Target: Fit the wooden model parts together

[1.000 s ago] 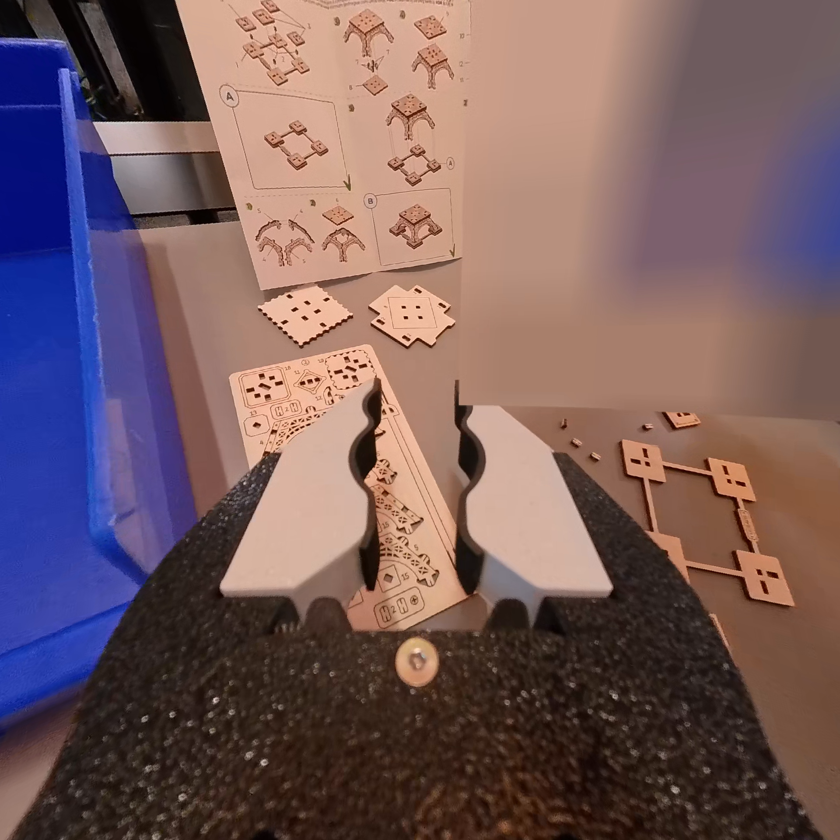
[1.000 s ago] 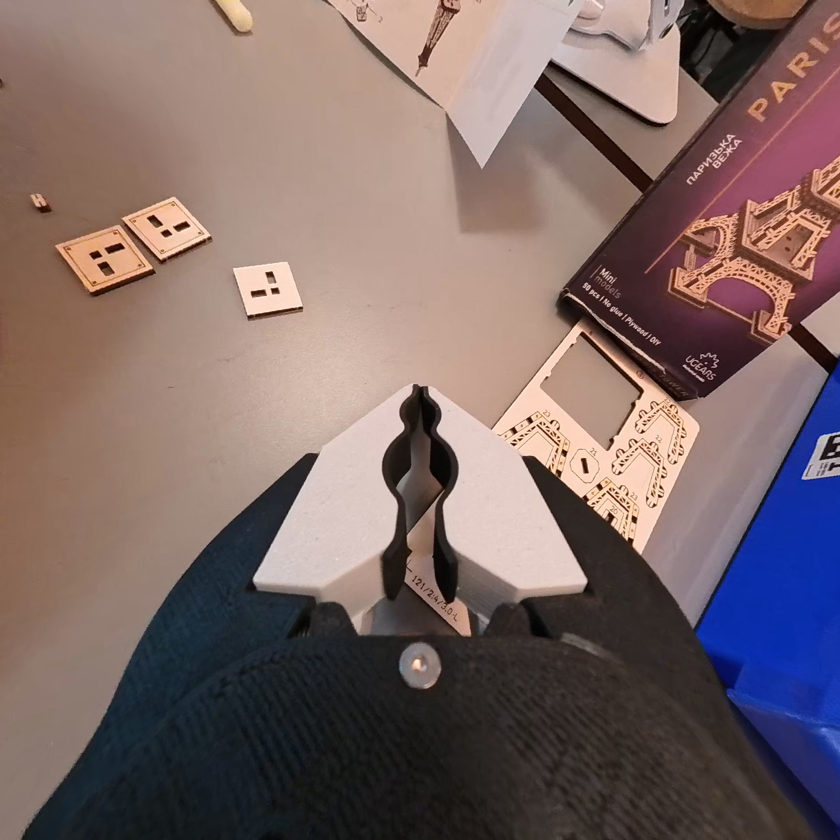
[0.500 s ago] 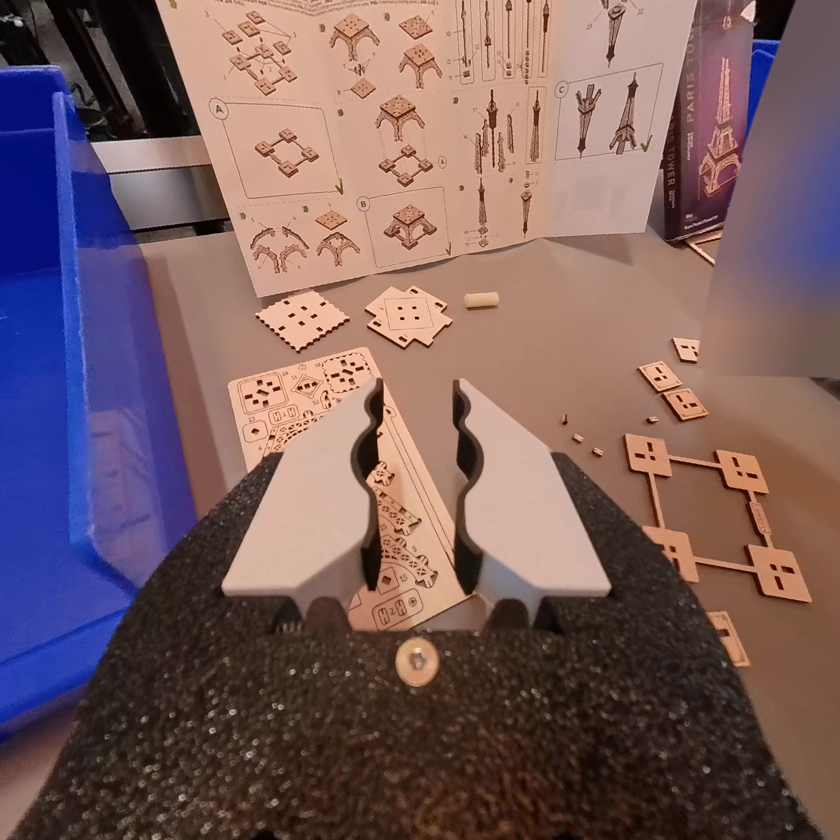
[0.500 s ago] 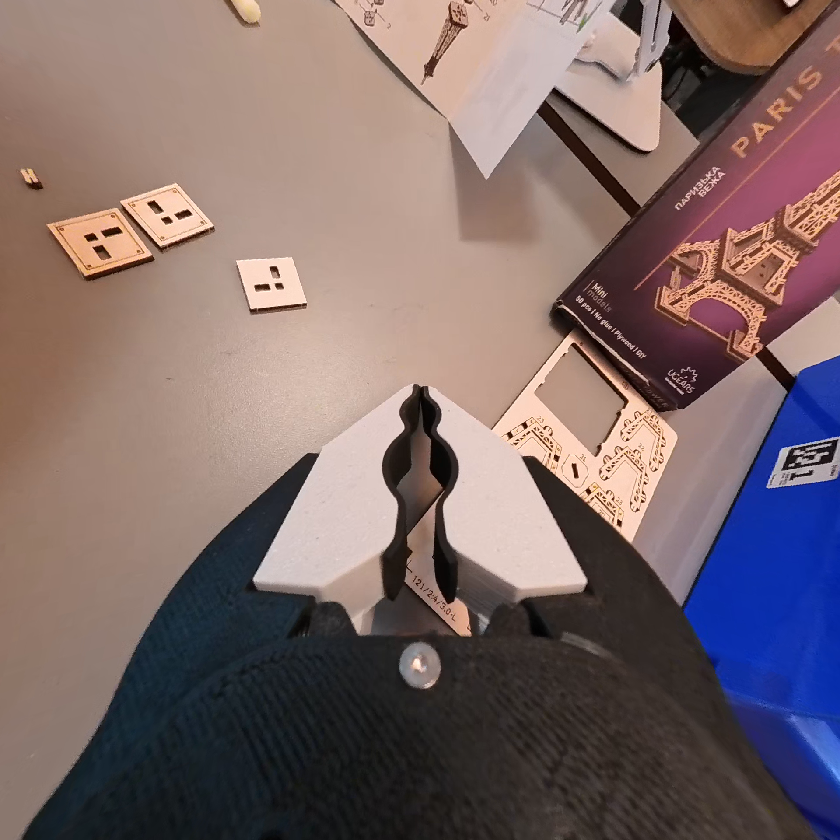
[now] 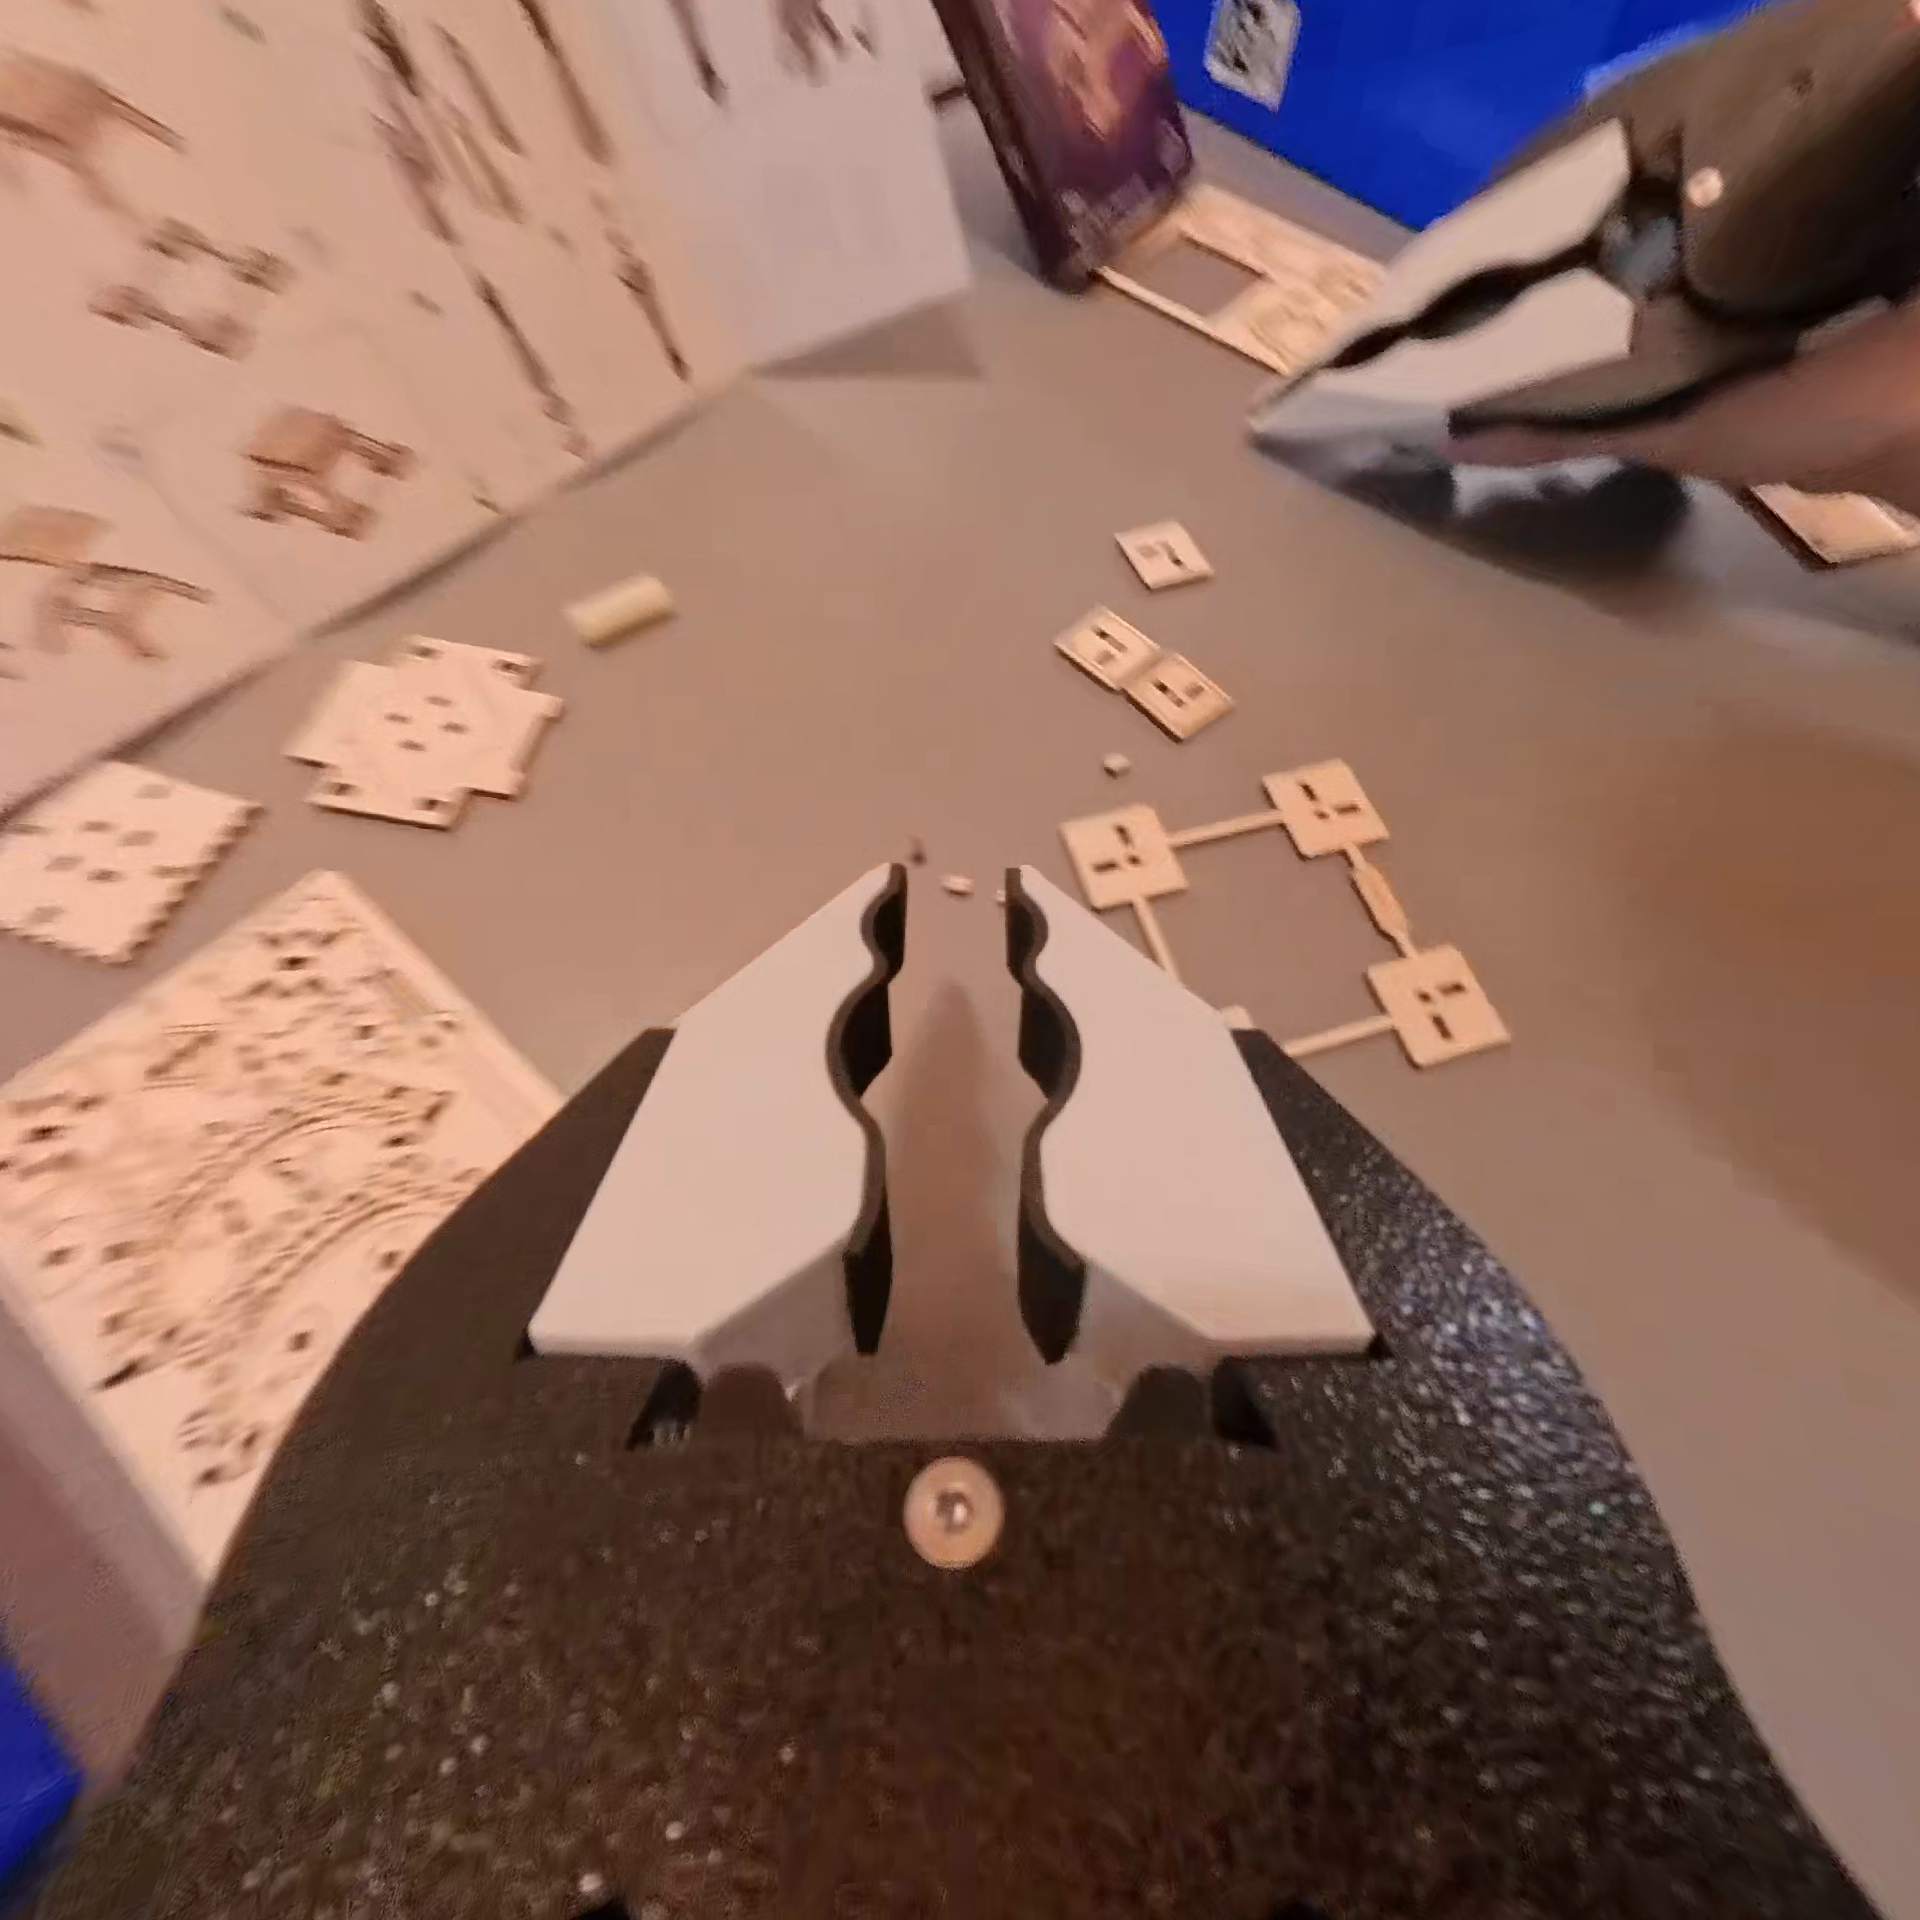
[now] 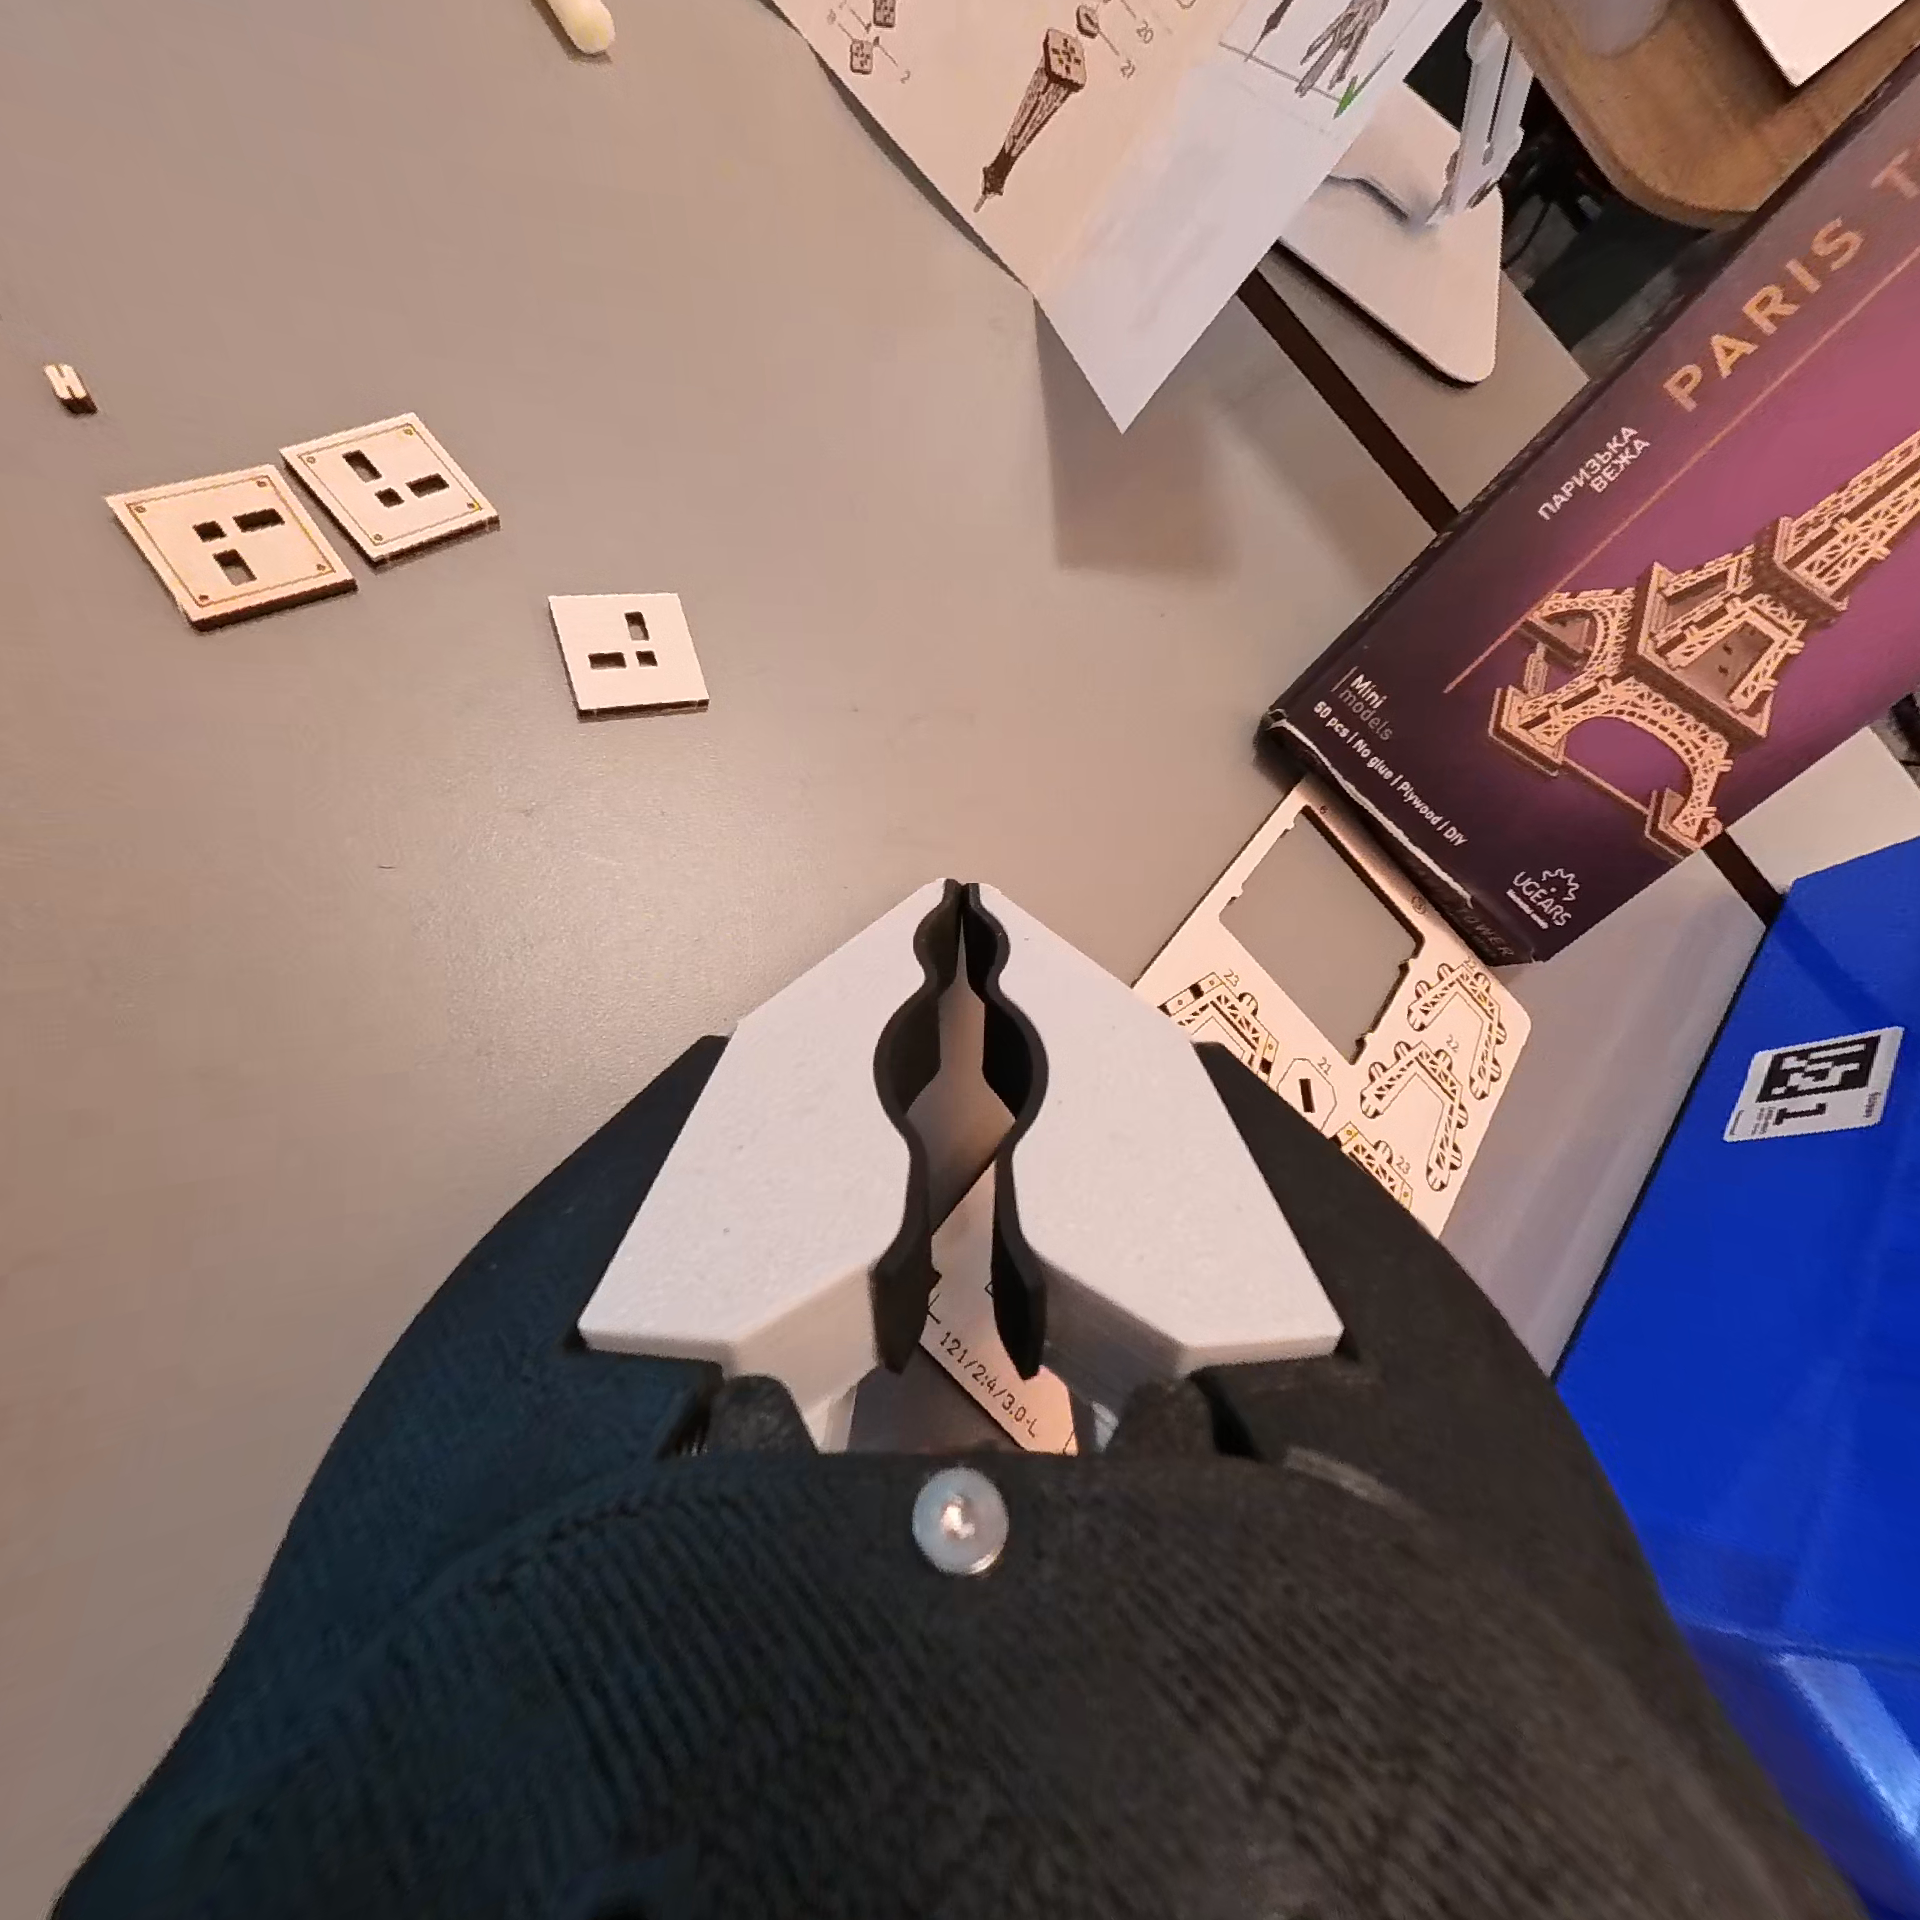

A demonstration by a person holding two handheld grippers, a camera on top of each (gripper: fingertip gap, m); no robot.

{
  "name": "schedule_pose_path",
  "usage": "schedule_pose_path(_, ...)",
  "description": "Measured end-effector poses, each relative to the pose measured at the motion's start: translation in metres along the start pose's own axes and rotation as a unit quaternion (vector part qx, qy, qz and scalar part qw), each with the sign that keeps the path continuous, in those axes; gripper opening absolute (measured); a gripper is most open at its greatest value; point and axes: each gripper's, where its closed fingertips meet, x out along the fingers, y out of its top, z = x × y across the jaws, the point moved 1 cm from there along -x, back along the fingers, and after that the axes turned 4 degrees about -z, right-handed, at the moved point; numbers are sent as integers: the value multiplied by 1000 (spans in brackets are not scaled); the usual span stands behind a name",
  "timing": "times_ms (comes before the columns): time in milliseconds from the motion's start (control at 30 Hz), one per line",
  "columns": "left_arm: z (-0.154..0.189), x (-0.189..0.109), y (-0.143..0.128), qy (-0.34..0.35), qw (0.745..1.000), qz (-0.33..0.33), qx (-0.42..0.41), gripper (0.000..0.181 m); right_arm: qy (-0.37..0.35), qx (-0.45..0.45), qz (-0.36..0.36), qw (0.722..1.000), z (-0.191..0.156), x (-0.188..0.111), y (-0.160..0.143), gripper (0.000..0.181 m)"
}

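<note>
My left gripper (image 5: pixel 954 883) is open and empty, low over the grey table. Its tips point at tiny wooden bits (image 5: pixel 956 885). Just right of them lies a wooden frame of four slotted squares (image 5: pixel 1288 914). Two loose slotted tiles (image 5: pixel 1143 670) and a third tile (image 5: pixel 1164 551) lie beyond. My right gripper (image 6: pixel 958 894) is shut and empty above the table; it also shows in the left wrist view (image 5: pixel 1455 343). In the right wrist view the tile pair (image 6: pixel 301 520) and the single pale tile (image 6: pixel 629 652) lie to its front left.
A cross-shaped plate (image 5: pixel 426 732), a toothed square plate (image 5: pixel 94 857) and a parts sheet (image 5: pixel 208 1091) lie left. The instruction sheet (image 5: pixel 312 260) stands behind. A second parts sheet (image 6: pixel 1340 1039), the purple kit box (image 6: pixel 1662 623) and a blue bin (image 6: pixel 1766 1351) are right. My right fingertips sit around 25 cm from my left ones. Between my right fingertips and the single pale tile (image 6: pixel 629 652) there is roughly 7 cm. Look for it in the left wrist view (image 5: pixel 1168 552) too.
My left gripper has swung right and tilted, off the parts sheet and toward the four-square frame; the view is blurred by motion. The right gripper has hardly moved and stays shut.
</note>
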Motion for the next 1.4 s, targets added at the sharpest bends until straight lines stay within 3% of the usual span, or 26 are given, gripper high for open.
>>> schedule_pose_path(133,16,15,-10,-37,998,-47,4,17,-7,-11,3,1000,0,0,0,0)
schedule_pose_path(333,13,30,-14,-13,993,-114,38,11,-16,-27,6,1000,-1,-1,1,0)
schedule_pose_path(467,20,37,-16,-30,991,-126,28,10,-19,-35,9,999,-1,-1,1,0)
schedule_pose_path(767,13,43,-21,14,990,-138,18,3,-24,-44,12,999,-1,-2,1,0)
schedule_pose_path(867,15,35,-6,18,995,-88,38,3,-31,-49,13,998,0,-3,1,3)
schedule_pose_path(933,27,24,16,9,997,-24,70,3,-45,-49,8,998,6,-9,2,36)
schedule_pose_path(967,36,19,26,4,996,9,89,3,-37,-53,17,998,4,-14,7,39)
schedule_pose_path(1033,60,7,49,-3,985,85,148,3,2,-28,79,997,-5,-32,29,39)
schedule_pose_path(1067,71,-1,60,7,974,128,187,3,62,6,123,990,-19,-42,44,42)
schedule_pose_path(1100,81,-9,70,24,958,169,230,3,164,45,168,971,-43,-55,59,40)
schedule_pose_path(1167,101,-21,83,67,921,220,315,3,363,129,238,892,-81,-90,86,38)
schedule_pose_path(1233,113,-25,88,120,884,240,383,2,477,191,285,809,-92,-117,103,35)
schedule_pose_path(1300,123,-25,89,162,847,246,442,3,540,215,309,753,-96,-135,109,15)
schedule_pose_path(1400,132,-24,89,208,801,247,504,3,561,221,320,731,-102,-142,114,9)
